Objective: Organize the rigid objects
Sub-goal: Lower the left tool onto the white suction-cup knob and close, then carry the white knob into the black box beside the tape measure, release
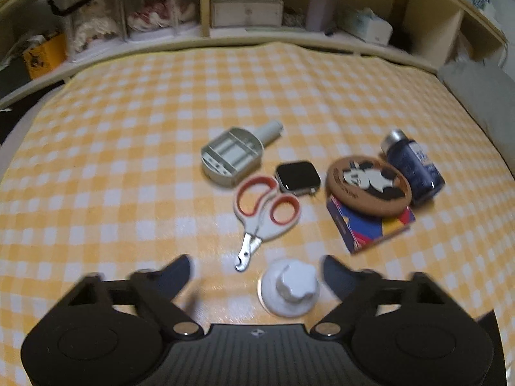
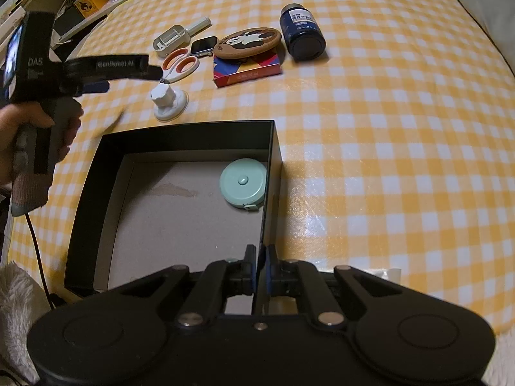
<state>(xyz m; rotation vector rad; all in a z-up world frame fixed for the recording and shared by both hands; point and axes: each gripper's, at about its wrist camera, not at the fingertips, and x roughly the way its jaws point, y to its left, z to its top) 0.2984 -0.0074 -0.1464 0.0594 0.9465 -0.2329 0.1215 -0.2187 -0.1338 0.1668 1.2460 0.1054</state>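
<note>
Left tongs (image 1: 257,270) apart over a white knob (image 1: 289,288); right tongs (image 2: 261,267) clamped on the box (image 2: 161,135) wall.

The knob stands on the checked desk (image 1: 128,128) between the left fingers, nearer the right one, and no pad touches it; both fingers are blurred. Beyond it lie clippers (image 1: 260,215) with red-lined handles, a watch (image 1: 297,177), a grey tray (image 1: 230,156) whose handle tip is soft, a panda coaster (image 1: 368,185) covering most of a card box (image 1: 373,230), and a blue bottle (image 1: 415,167) on its side, label unreadable. The right view shows a hand (image 2: 19,138) cut off by the left edge. The black box's near corners hide behind the right tongs; a mint tape measure (image 2: 243,182) sits inside, against its right wall. The shelf (image 1: 257,16) behind is too dim to read.
</note>
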